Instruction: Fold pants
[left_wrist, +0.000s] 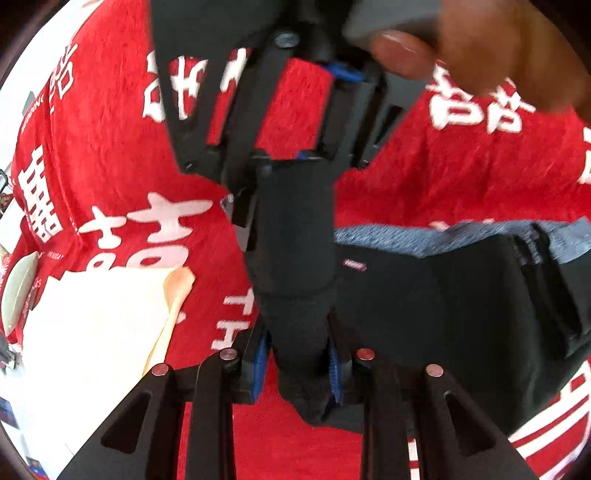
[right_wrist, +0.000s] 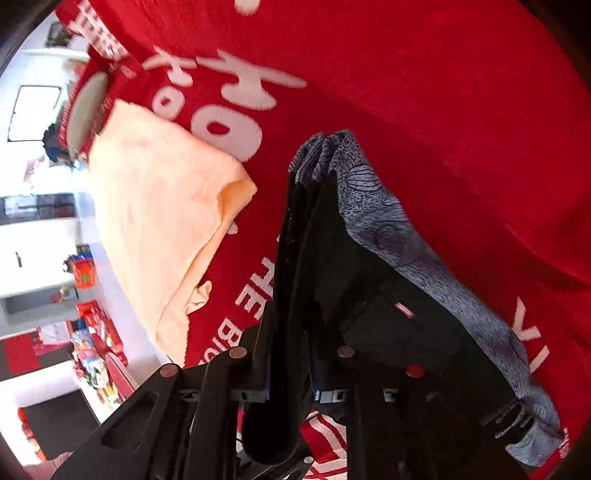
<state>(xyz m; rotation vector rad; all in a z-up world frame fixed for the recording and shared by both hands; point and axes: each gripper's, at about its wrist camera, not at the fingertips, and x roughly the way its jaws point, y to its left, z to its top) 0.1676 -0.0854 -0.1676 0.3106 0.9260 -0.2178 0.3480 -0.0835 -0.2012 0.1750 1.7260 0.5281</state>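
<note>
Black pants (left_wrist: 424, 295) with a grey patterned inside (left_wrist: 406, 236) lie partly lifted on a red cloth. In the left wrist view my left gripper (left_wrist: 297, 332) is shut on a bunched black strip of the pants between its blue pads. That strip runs up to my right gripper (left_wrist: 288, 162), which a hand (left_wrist: 480, 55) holds from above. Seen from the right wrist, my right gripper (right_wrist: 312, 181) stands nearly closed, pinching a fold of the pants (right_wrist: 369, 295), with the grey patterned fabric (right_wrist: 369, 206) bunched at its tips and hanging off to the right.
A red cloth with white characters (left_wrist: 110, 147) covers the surface. A folded peach cloth (left_wrist: 103, 325) (right_wrist: 159, 221) lies to the left of the pants, with a pale dish (right_wrist: 86, 110) beyond it. Room clutter and boxes (right_wrist: 92, 343) show past the left edge.
</note>
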